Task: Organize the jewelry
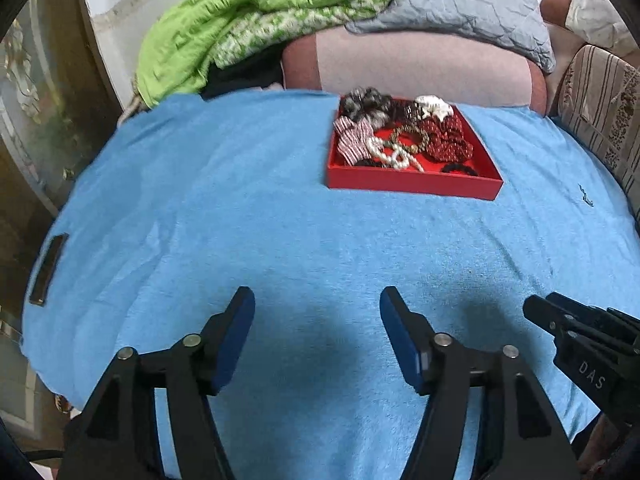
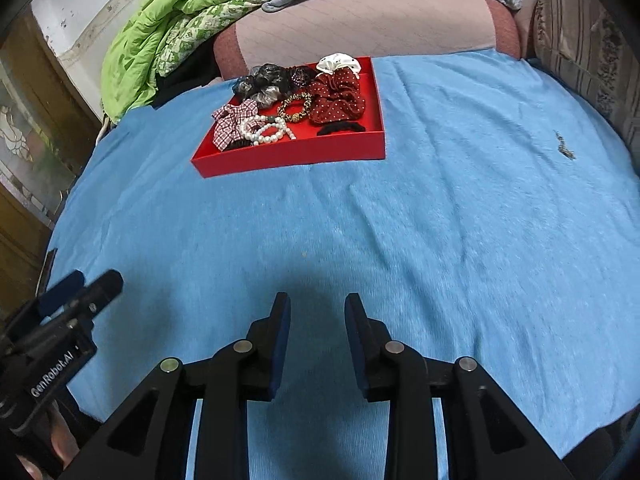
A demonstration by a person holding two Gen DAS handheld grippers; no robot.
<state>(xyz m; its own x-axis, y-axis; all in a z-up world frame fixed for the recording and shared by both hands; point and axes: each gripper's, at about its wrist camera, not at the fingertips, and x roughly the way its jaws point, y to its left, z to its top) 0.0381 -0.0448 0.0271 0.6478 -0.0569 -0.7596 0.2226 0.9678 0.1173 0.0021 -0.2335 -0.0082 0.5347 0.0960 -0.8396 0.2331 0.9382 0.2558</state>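
Item: my left gripper point(image 1: 317, 300) wide, my right gripper point(image 2: 317, 306) narrower, both empty above the blue cloth point(image 2: 440, 220); red tray point(image 2: 292, 156) seemingly filled, next a reach forward to tidy.

Two printed marks can be read, both in white letters on black gripper bodies. In the left wrist view, the letters "DAS" run along the side of the right hand-held gripper point(image 1: 538, 314), which enters from the right edge of the picture; whether more letters follow cannot be told. In the right wrist view, the word "GenRobot.AI" stands on the body of the left hand-held gripper point(image 2: 96, 286), at the lower left edge of the picture. Nothing else carries readable writing.
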